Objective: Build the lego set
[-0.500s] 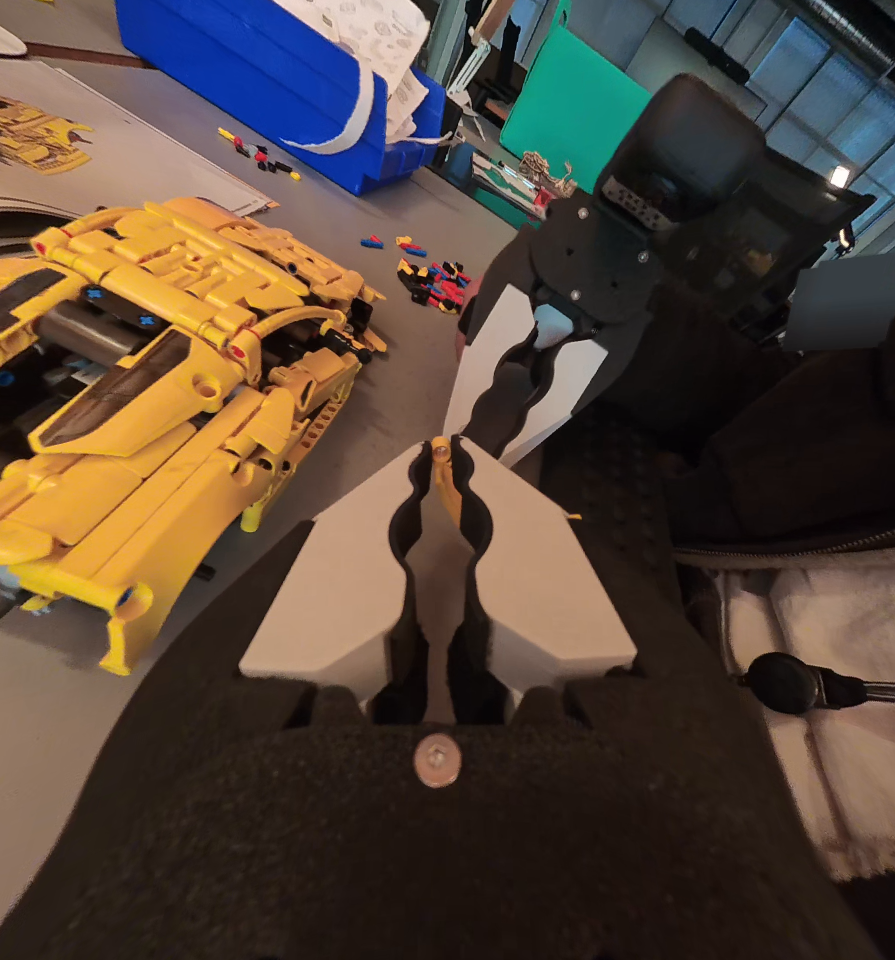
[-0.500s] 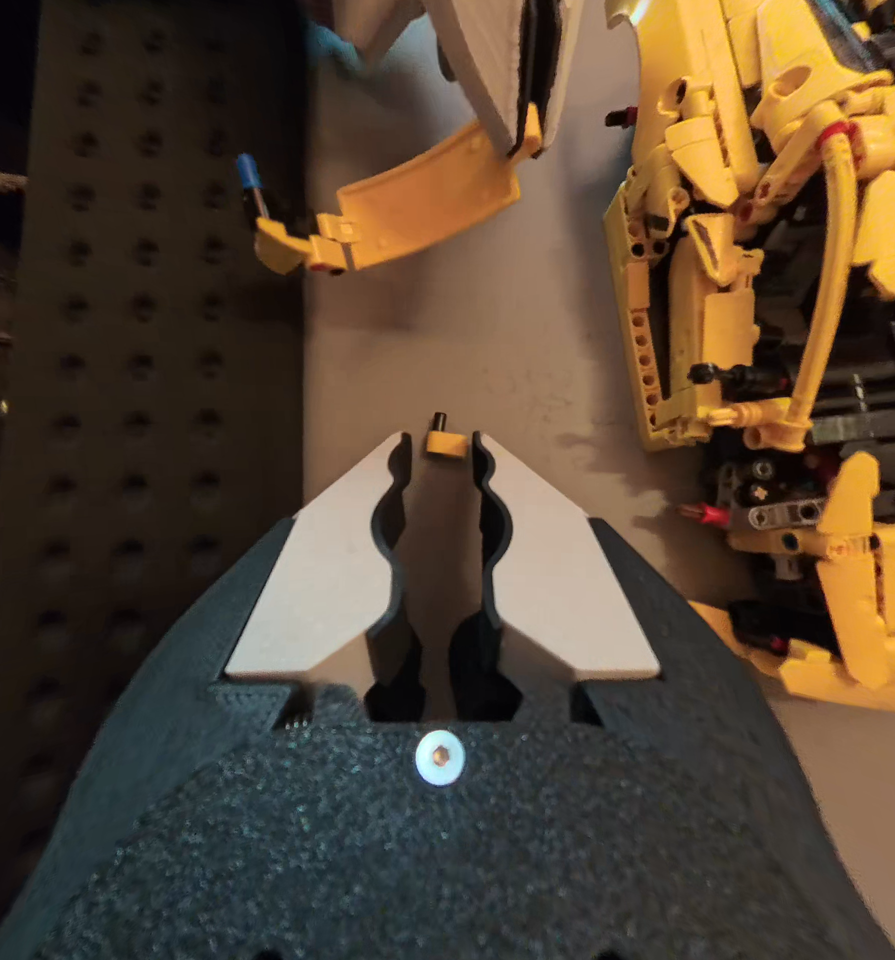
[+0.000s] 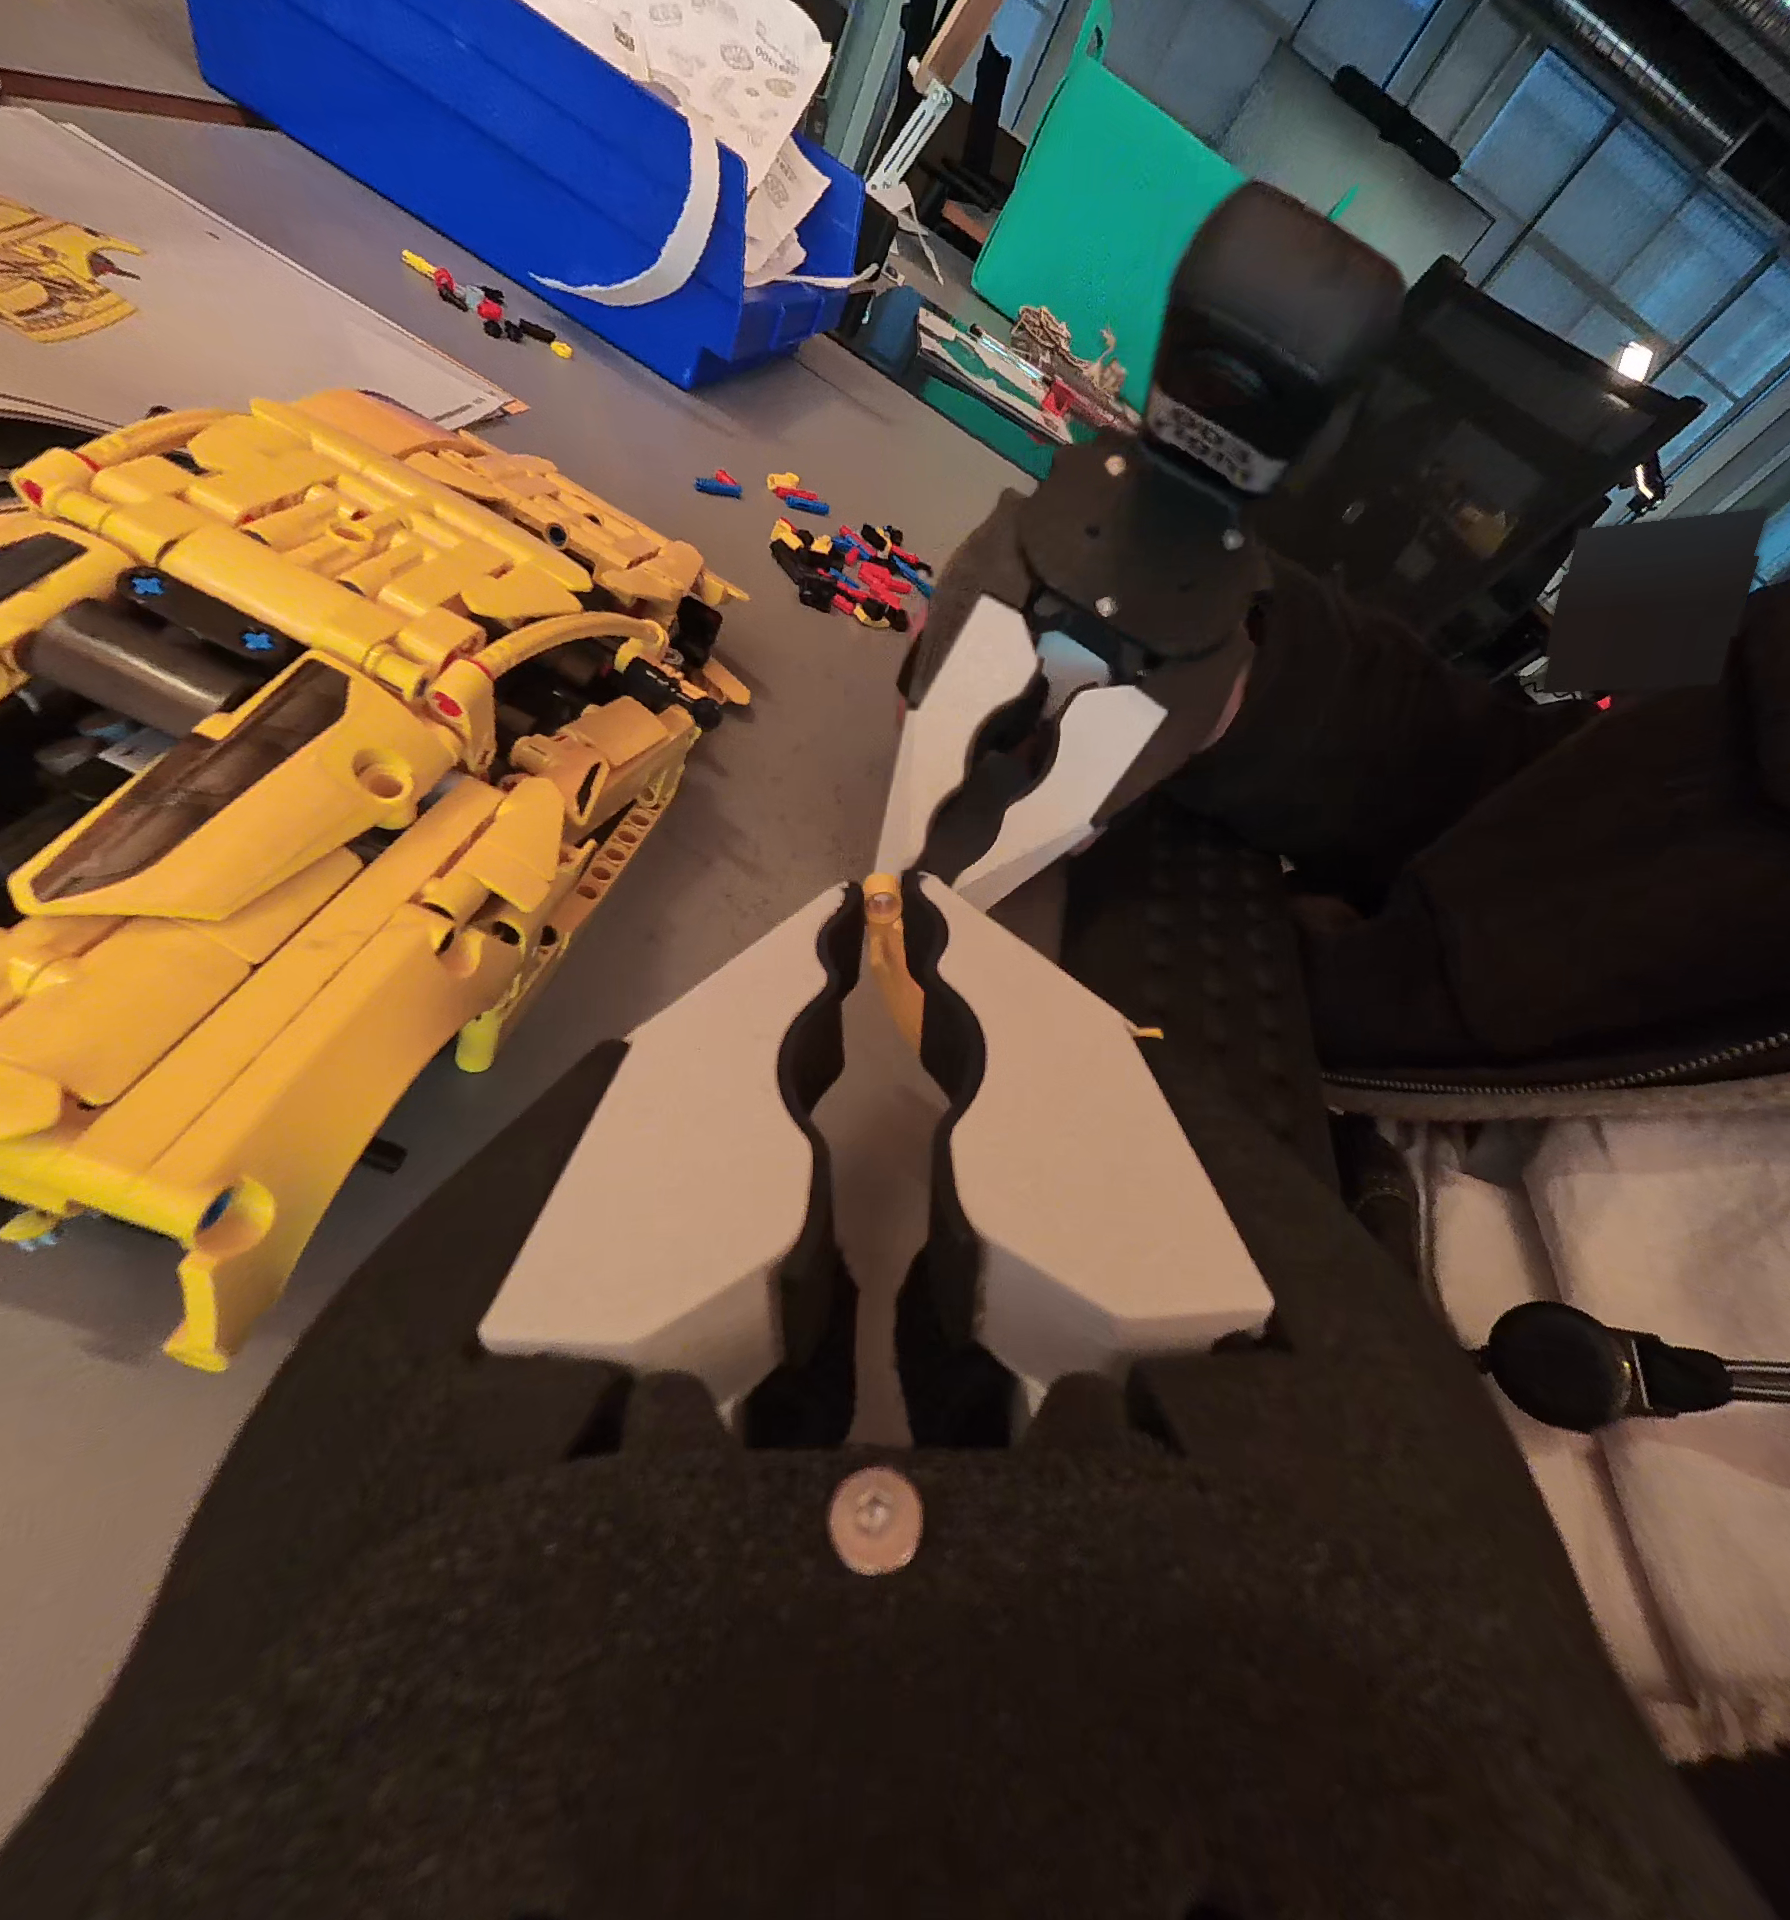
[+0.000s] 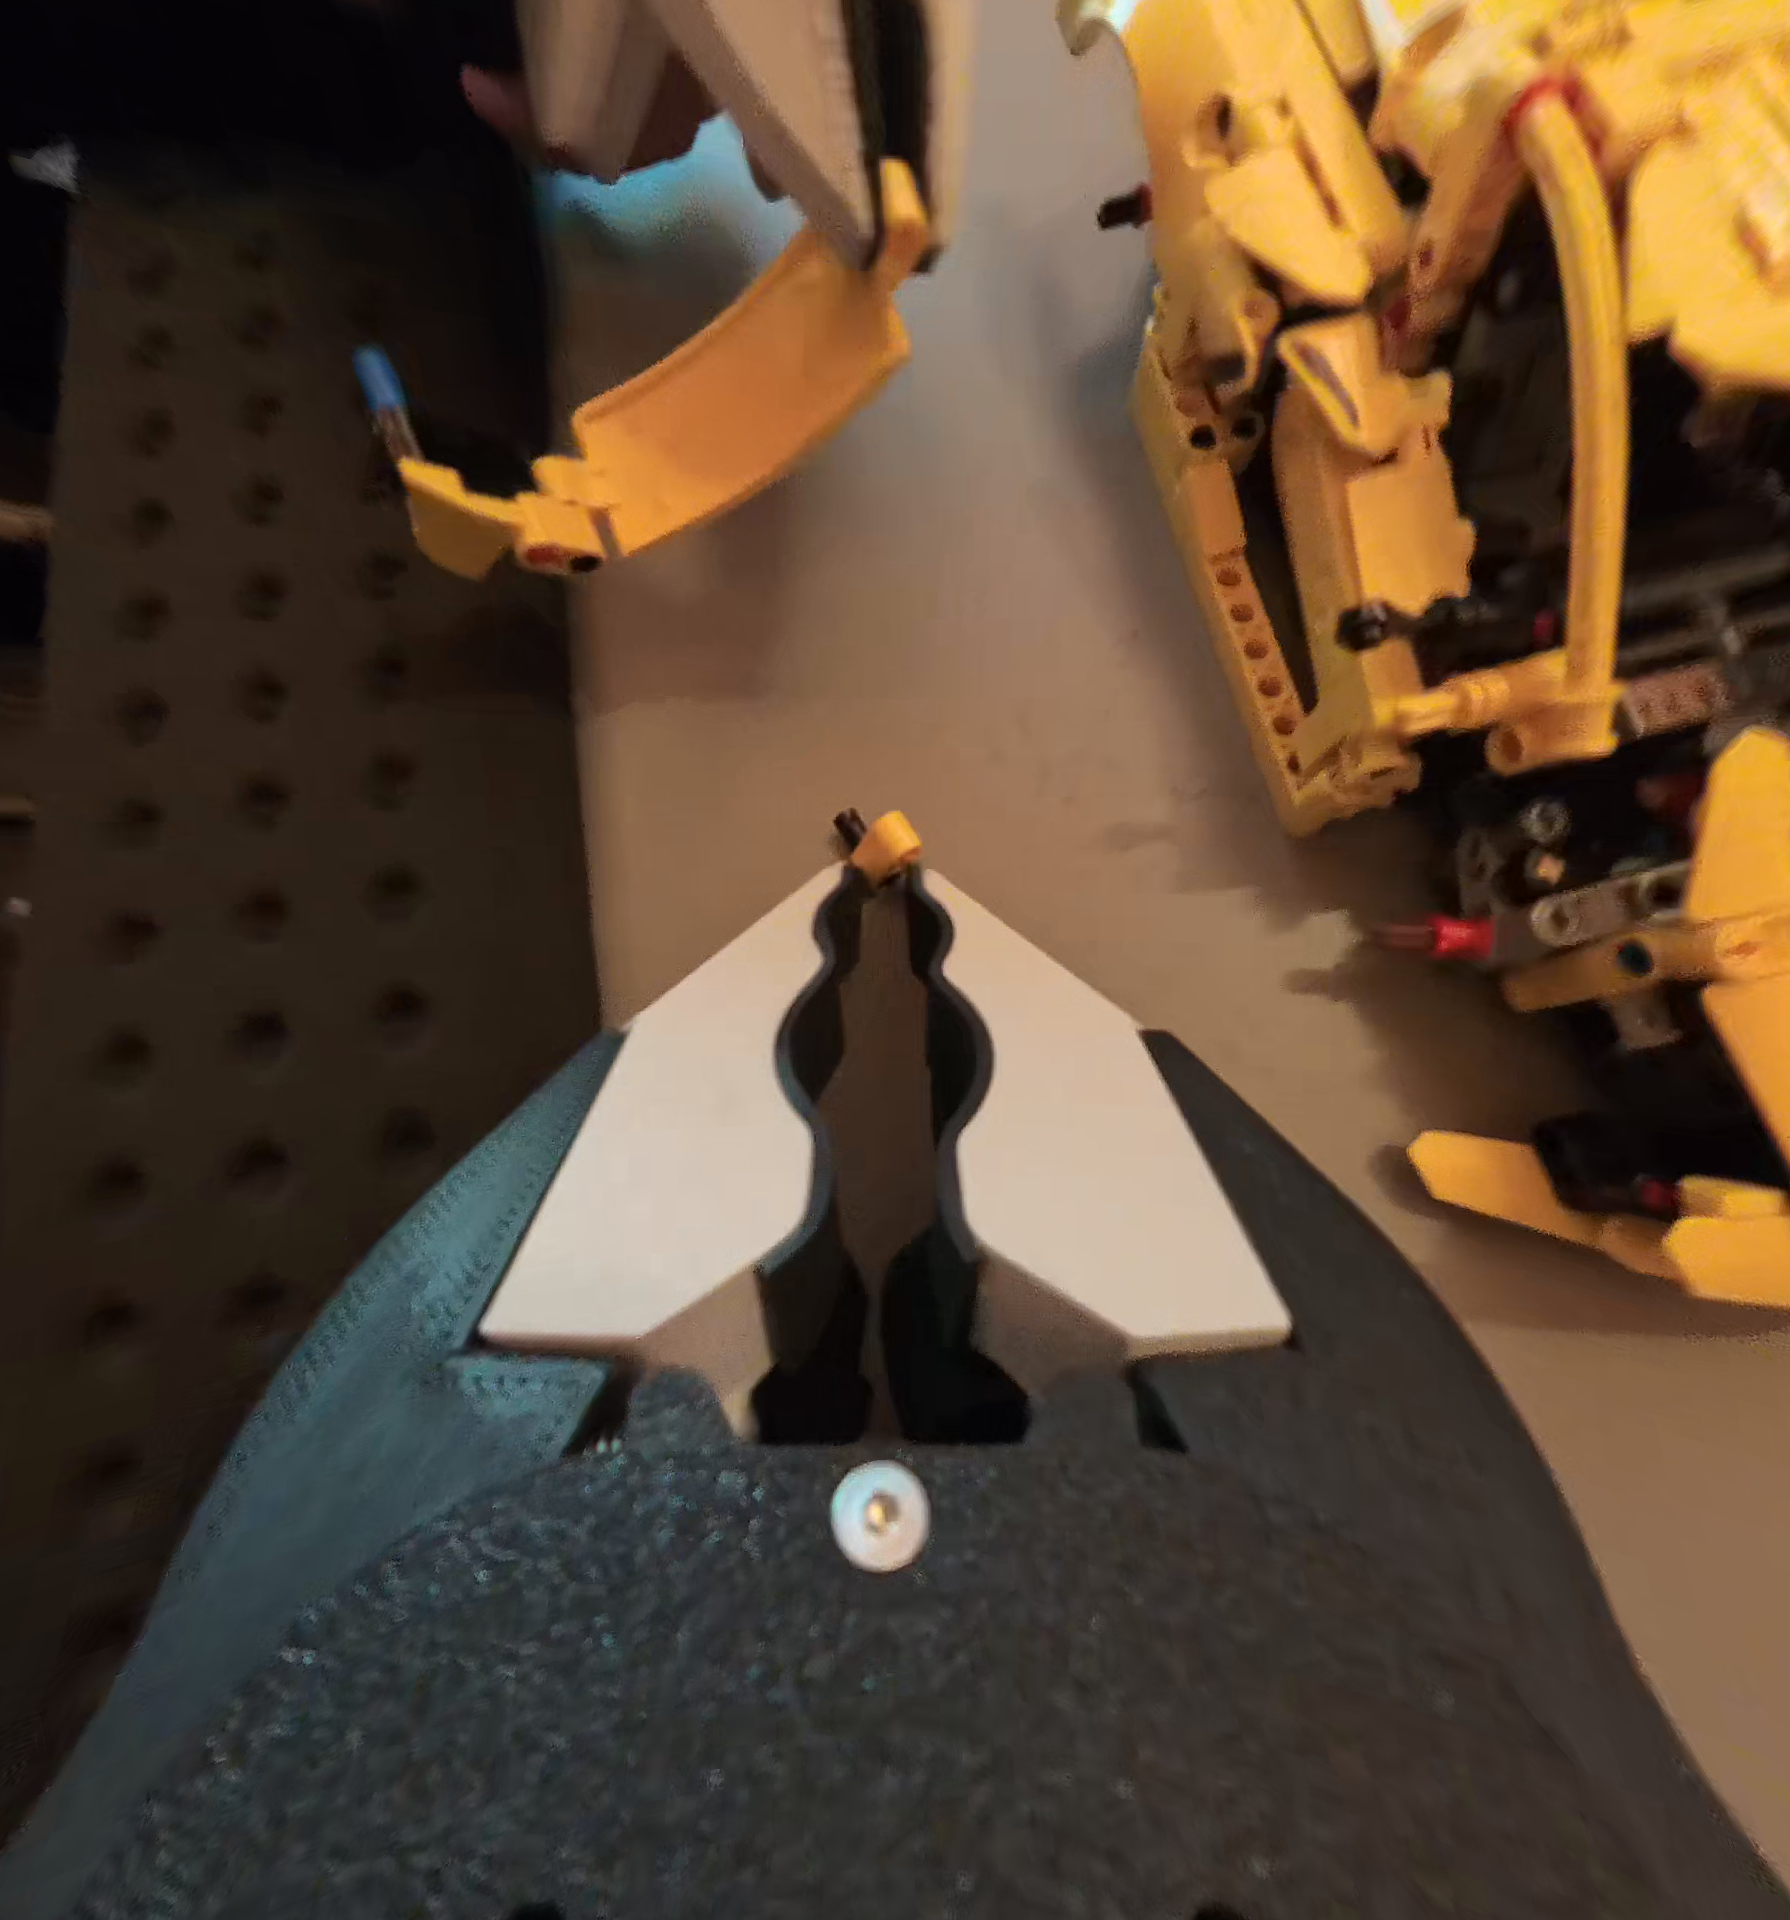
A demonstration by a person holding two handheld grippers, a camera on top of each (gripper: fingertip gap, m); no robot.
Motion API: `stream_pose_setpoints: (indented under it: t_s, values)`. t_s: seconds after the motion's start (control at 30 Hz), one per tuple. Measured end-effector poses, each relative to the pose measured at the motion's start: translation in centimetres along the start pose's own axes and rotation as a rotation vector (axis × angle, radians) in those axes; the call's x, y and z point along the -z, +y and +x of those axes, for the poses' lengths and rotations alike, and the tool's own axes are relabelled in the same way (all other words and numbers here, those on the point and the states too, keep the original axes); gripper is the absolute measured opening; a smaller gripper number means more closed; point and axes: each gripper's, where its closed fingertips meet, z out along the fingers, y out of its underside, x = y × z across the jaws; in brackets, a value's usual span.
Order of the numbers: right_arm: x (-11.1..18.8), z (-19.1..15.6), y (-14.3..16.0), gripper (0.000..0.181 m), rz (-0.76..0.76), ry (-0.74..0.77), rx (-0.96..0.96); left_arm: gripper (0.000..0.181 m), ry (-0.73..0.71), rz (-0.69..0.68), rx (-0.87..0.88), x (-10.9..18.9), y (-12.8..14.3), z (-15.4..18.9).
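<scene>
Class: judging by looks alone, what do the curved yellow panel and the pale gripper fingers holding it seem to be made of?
Curved yellow panel: probably moulded plastic, smooth with a slight sheen and crisp edges. Left gripper fingers: matte pale plastic or resin, flat-faced, with black wavy pads that look rubbery; uncertain.

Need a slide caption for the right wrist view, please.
Right tongs pinch a small yellow connector above the grey table; left tongs hold a curved yellow panel.

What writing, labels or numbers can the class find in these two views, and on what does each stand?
White label on the black camera: blurred, unreadable.
Printed sheets in the blue bin: too small to read.
Right wrist view: none.
</scene>
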Motion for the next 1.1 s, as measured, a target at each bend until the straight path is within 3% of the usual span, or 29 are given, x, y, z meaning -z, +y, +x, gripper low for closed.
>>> stream_pose_setpoints:
  t_s: [0.13, 0.2, 0.47, 0.8, 0.87, 1.03, 1.1]
  values:
    - [-0.1, 0.7, -0.2, 0.001, -0.038, 0.181, 0.228, 0.007, 0.009, -0.022, 0.009, -0.2, 0.3, 0.0]
    - [-0.1, 0.5, -0.3, 0.001, -0.034, 0.195, 0.263, 0.007, 0.010, -0.025, 0.008, -0.3, 0.4, 0.0]
    - [0.0, -1.3, -0.2, 0.007, 0.043, -0.037, 0.148, 0.007, 0.007, -0.028, 0.002, -0.3, 0.4, 0.0]
    - [1.0, -0.7, -0.7, 0.013, 0.096, -0.116, 0.029, 0.007, 0.003, -0.025, 0.003, -0.3, 0.3, -0.1]
    - [0.7, 0.0, -0.7, 0.021, 0.085, -0.135, 0.000, 0.007, 0.004, -0.026, 0.003, -0.3, 0.4, 0.0]
    - [-0.2, -0.3, -1.1, 0.021, 0.069, -0.281, -0.055, 0.007, 0.006, -0.033, 0.000, -0.4, 0.5, 0.0]
    - [-0.6, -0.1, -1.1, 0.020, 0.053, -0.264, -0.019, 0.007, 0.006, -0.026, 0.003, -0.3, 0.4, 0.0]
